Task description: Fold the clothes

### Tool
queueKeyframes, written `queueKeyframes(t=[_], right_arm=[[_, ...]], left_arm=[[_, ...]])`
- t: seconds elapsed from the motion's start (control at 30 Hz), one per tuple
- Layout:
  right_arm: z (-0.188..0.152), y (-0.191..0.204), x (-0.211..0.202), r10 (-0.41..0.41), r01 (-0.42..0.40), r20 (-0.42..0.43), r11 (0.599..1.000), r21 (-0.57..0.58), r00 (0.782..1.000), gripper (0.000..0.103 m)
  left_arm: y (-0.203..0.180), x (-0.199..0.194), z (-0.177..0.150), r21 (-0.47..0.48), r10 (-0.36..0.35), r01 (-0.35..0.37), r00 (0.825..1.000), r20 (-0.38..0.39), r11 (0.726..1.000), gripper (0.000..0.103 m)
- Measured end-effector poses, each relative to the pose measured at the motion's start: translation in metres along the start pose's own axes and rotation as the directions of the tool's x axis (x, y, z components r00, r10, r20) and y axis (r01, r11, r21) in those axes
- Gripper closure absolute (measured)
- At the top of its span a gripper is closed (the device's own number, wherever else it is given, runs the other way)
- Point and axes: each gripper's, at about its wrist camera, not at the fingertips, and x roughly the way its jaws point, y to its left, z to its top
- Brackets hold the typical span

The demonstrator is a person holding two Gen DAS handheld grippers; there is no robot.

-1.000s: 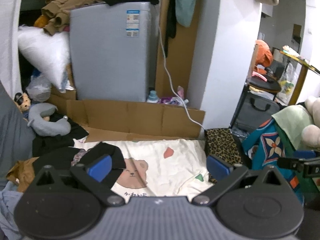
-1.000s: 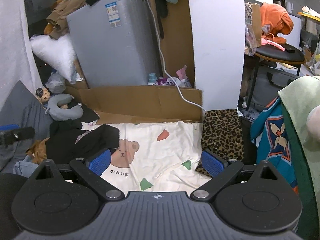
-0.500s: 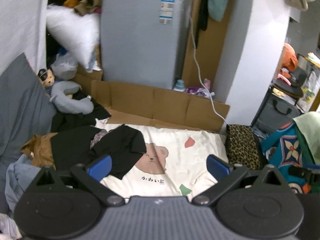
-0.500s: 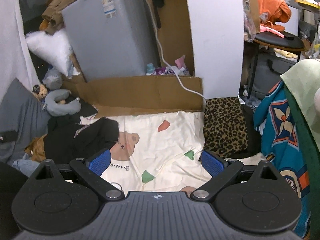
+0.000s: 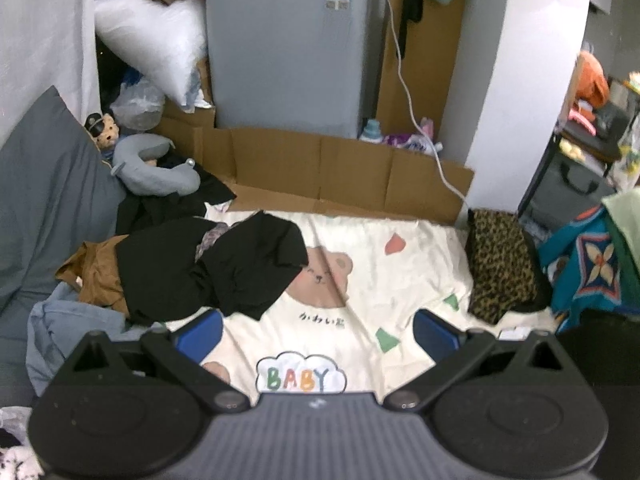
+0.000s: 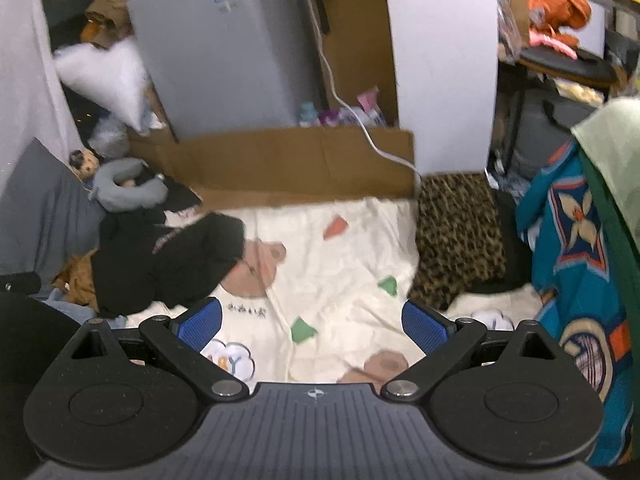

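Both tools empty and spread wide: left gripper [image 5: 316,330] and right gripper [image 6: 312,322] hover over the near part of the cream bear-print sheet [image 5: 360,280], nothing between the pads.

Clothes status:
- black garment [image 5: 224,268] lies crumpled at the sheet's left edge, one flap draped over the bear print. Not folded.
- brown garment [image 5: 96,276] and blue denim piece [image 5: 68,324] bunched just off the left edge, partly under the black one.
- leopard-print cloth [image 5: 500,260] sits along the right edge in a fairly compact slab; can't tell whether it's folded or just dropped.

Progress: no clearly squared, finished stack visible anywhere on the sheet. Left-side heap needs spreading and folding. The middle of the sheet is bare. Fits either picking the next piece or just having put one down; frames don't settle it.

Delta vs earlier frames: both cameras now sit higher and pitch down more. The "BABY" cloud print [image 5: 302,378] at the sheet's near edge is now in the left view; it wasn't before. Left view has swung toward the clothes heap. The clothes themselves haven't shifted. Jaws same wide spread throughout.
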Motion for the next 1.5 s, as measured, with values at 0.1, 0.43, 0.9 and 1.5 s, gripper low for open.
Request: queueKeyframes(t=[0.1,0.43,0.9,1.5], right_arm=[[-0.001,0.003,0.005,0.000,0.000,-0.027,1.000,-0.005,1.000,0.003],[-0.007,0.012,0.021,-0.001,-0.001,-0.094,1.000,-0.023,0.996,0.003],[-0.006,-0.004,0.033,0.032,-0.027,-0.132,0.999,0.040,0.991,0.003],[-0.009,0.008,0.054,0.013,-0.011,-0.200,1.000,0.011,0.980,0.003]], left_arm=[[0.000,0.003,-0.003,-0.014,0.029,-0.029,0.999,-0.012,0.999,0.001],[-0.007,0.021,-0.014,-0.017,0.072,-0.075,0.991,-0.112,0.997,0.001],[-0.005,0.040,-0.020,-0.036,0.100,-0.110,0.972,-0.212,0.993,0.001],[-0.004,0.051,-0.022,-0.019,0.148,-0.159,0.950,-0.275,0.987,0.001]])
